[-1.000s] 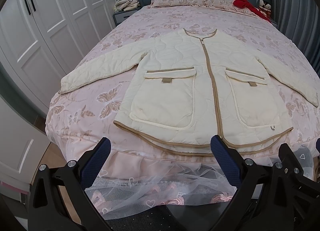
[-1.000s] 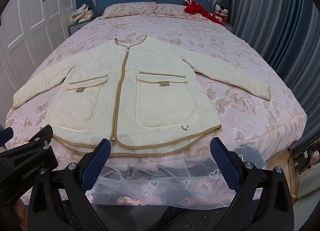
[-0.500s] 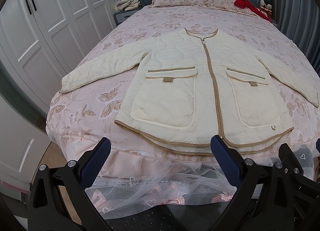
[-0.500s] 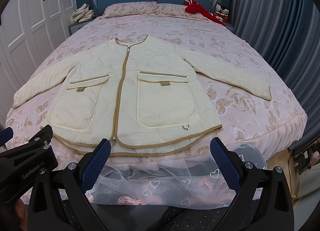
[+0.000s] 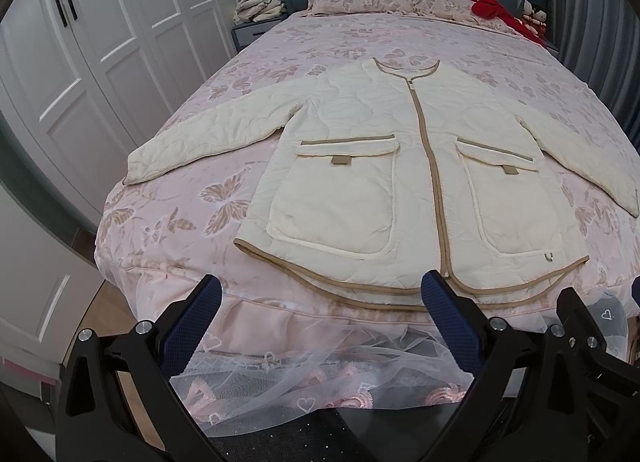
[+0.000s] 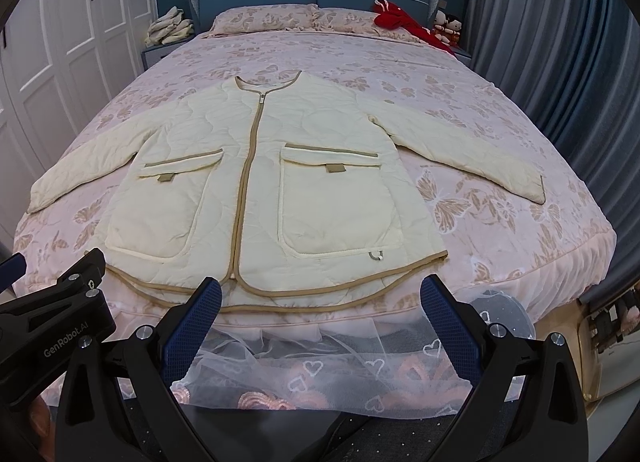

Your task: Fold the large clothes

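Note:
A cream quilted jacket [image 5: 400, 166] [image 6: 256, 182] with tan trim lies flat, front up and zipped, on the pink butterfly-print bed [image 5: 192, 198] [image 6: 500, 230]. Both sleeves are spread out to the sides, and its hem lies near the foot edge. My left gripper [image 5: 320, 302] hovers open just short of the hem, left of the zip's bottom end. My right gripper [image 6: 320, 302] is open too, below the hem at the right front panel. Neither one touches the jacket. The left gripper's black body [image 6: 60, 322] shows at the lower left of the right wrist view.
White wardrobe doors [image 5: 80, 62] stand close along the bed's left side. Grey-blue curtains [image 6: 560, 62] hang on the right. Pillows [image 6: 264, 18], a red garment [image 6: 404, 22] and small dolls [image 6: 448, 24] lie by the blue headboard. A lace bed skirt [image 6: 340, 366] hangs below the foot edge.
Both views have shifted only slightly; the jacket sits a touch lower in the frames. Both grippers stay open and the jacket has not moved.

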Tool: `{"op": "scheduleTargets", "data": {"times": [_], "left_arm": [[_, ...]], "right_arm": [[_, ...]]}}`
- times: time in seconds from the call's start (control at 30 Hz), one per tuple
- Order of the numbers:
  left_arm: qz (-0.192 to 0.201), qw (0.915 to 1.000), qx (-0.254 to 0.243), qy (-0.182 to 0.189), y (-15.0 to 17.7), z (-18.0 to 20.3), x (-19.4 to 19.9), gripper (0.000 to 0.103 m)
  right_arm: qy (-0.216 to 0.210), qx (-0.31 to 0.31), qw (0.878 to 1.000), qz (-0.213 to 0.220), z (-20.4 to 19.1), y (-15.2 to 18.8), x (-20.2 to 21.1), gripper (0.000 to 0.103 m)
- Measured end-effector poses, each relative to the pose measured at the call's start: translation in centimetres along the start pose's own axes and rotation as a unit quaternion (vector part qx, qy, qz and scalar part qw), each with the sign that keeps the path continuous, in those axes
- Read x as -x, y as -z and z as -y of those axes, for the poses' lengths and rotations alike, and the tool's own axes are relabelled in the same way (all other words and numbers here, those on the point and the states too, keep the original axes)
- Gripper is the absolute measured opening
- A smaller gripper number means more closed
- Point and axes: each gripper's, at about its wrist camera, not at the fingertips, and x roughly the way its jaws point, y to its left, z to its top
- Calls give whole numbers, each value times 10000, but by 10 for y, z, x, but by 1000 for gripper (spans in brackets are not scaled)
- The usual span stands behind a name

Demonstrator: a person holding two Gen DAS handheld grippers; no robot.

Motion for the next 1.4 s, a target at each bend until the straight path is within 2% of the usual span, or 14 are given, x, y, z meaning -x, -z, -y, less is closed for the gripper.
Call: {"op": "scheduleTargets", "data": {"times": [1.17, 1.4], "left_arm": [[-6, 10000, -5, -2, 1, 0, 0, 97], [-102, 9998, 57, 177, -2, -2, -8, 98]], "right_arm": [[-16, -1, 10000, -19, 1, 0, -1, 98], [-293, -201, 9994, -8, 16, -8, -11, 98]]}}
